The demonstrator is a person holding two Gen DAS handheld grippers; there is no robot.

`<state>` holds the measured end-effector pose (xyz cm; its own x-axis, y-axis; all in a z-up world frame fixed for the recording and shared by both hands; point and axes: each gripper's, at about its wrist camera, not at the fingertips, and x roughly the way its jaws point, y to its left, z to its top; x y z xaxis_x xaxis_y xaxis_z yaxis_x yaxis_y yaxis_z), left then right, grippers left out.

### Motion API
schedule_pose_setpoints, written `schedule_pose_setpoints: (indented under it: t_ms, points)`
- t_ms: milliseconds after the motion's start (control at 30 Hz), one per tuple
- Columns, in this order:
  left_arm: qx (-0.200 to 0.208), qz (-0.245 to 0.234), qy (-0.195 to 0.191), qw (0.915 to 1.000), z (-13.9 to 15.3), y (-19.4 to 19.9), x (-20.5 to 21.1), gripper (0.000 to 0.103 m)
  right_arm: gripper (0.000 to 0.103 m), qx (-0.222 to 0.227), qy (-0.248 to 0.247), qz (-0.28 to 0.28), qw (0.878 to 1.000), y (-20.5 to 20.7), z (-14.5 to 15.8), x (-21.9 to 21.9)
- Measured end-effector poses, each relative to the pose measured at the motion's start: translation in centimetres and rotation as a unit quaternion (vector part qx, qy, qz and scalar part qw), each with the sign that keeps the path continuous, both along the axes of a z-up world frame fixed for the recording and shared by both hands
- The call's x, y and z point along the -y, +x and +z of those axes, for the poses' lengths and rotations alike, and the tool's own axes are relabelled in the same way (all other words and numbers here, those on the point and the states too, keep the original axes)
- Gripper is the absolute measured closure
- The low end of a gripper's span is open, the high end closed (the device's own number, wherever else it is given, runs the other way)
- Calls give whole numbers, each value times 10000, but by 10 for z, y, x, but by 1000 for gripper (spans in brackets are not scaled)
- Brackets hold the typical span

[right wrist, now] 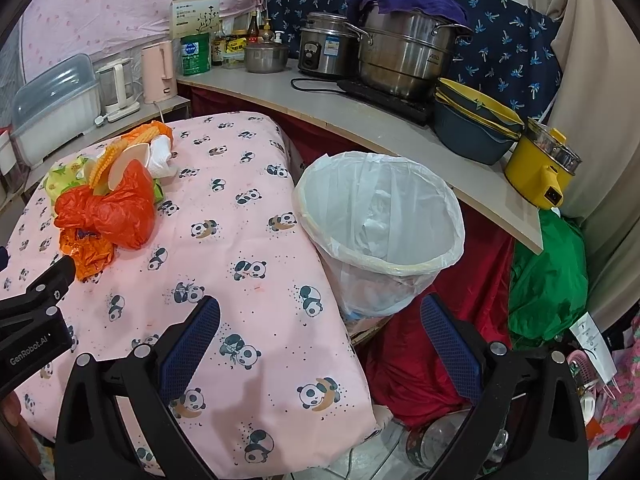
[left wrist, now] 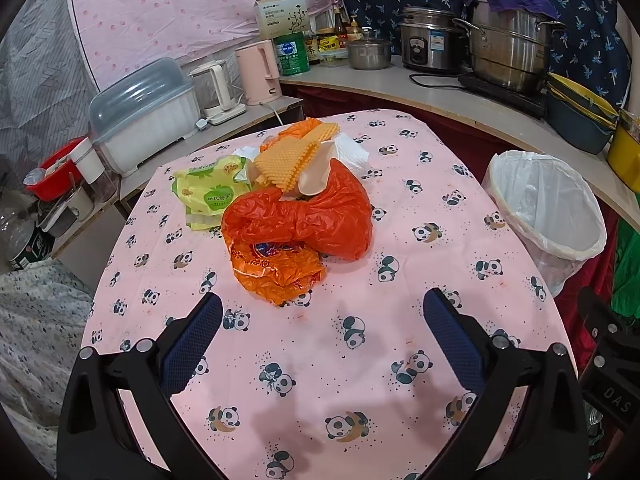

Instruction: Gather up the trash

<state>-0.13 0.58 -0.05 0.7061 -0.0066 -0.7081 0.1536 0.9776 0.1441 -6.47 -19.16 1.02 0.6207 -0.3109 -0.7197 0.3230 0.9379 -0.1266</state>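
1. Left gripper (left wrist: 322,312): fingers (left wrist: 192,344) spread wide, nothing between the blue pads, hovering above the panda-print tablecloth (left wrist: 320,360) without touching it.
2. Right gripper (right wrist: 320,316): likewise spread wide and empty, one finger (right wrist: 188,344) over the cloth's edge, the other over the gap beside the table.
3. Just ahead of the left gripper, on the cloth: a heap of trash. Nearest, a crumpled orange printed wrapper (left wrist: 276,268); touching it behind, a red-orange plastic bag (left wrist: 304,212); to the left, a green tissue pack (left wrist: 208,192); on top, a yellow-orange foam net (left wrist: 288,160) and a beige cup-like piece (left wrist: 316,180); at the back, white crumpled paper (left wrist: 352,152).
4. Waste bin (right wrist: 380,224) with a white liner, standing just beside the table's right edge, open mouth up, well apart from the heap.
5. Beyond: a curved counter (left wrist: 440,96) carrying a rice cooker (left wrist: 428,40), a large steel steamer pot (left wrist: 508,48) draped with a purple cloth, a small lidded pot, bottles and a green tin; a lower shelf with a pink kettle (left wrist: 258,72) and a covered dish rack (left wrist: 140,112).
6. Only in the right wrist view: a yellow electric pot (right wrist: 540,172), a green bag (right wrist: 548,276) under the counter's end, and the inside of the bin. The left gripper's body at the left margin there.
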Motion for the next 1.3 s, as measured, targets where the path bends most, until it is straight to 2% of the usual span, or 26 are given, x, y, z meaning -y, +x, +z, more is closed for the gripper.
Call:
schedule_pose_setpoints:
  t_ms: [1300]
  points:
    - [-48, -2, -24, 10000, -1, 0, 0, 7, 7, -74, -130, 11, 9999, 7, -4, -3]
